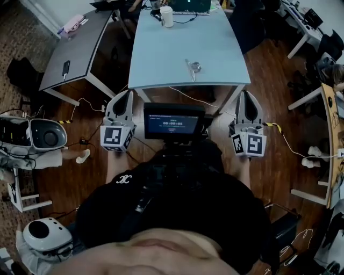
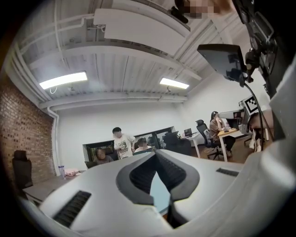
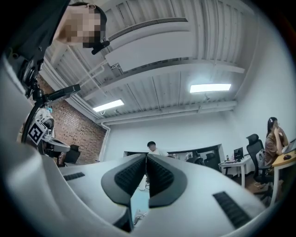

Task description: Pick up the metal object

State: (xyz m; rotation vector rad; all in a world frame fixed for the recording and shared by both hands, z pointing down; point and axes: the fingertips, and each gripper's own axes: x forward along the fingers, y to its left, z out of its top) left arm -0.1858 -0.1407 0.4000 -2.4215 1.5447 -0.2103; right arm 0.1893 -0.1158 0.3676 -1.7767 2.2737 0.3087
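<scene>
A small shiny metal object [image 1: 193, 68] with a thin handle lies on the light blue table [image 1: 161, 53], near the table's front edge and right of its middle. I hold both grippers in front of the table's near edge, below the tabletop and apart from the object. The left gripper [image 1: 128, 94] is left of it and the right gripper [image 1: 244, 95] is right of it. In the left gripper view the jaws of the left gripper [image 2: 155, 153] meet at their tips with nothing between them. In the right gripper view the right gripper [image 3: 146, 157] is shut and empty.
A white cup [image 1: 166, 16] and a laptop [image 1: 189, 5] stand at the table's far end. A grey table [image 1: 75, 45] stands to the left, with cables on the wooden floor [image 1: 269, 70]. People sit at desks [image 2: 231, 133] in the room.
</scene>
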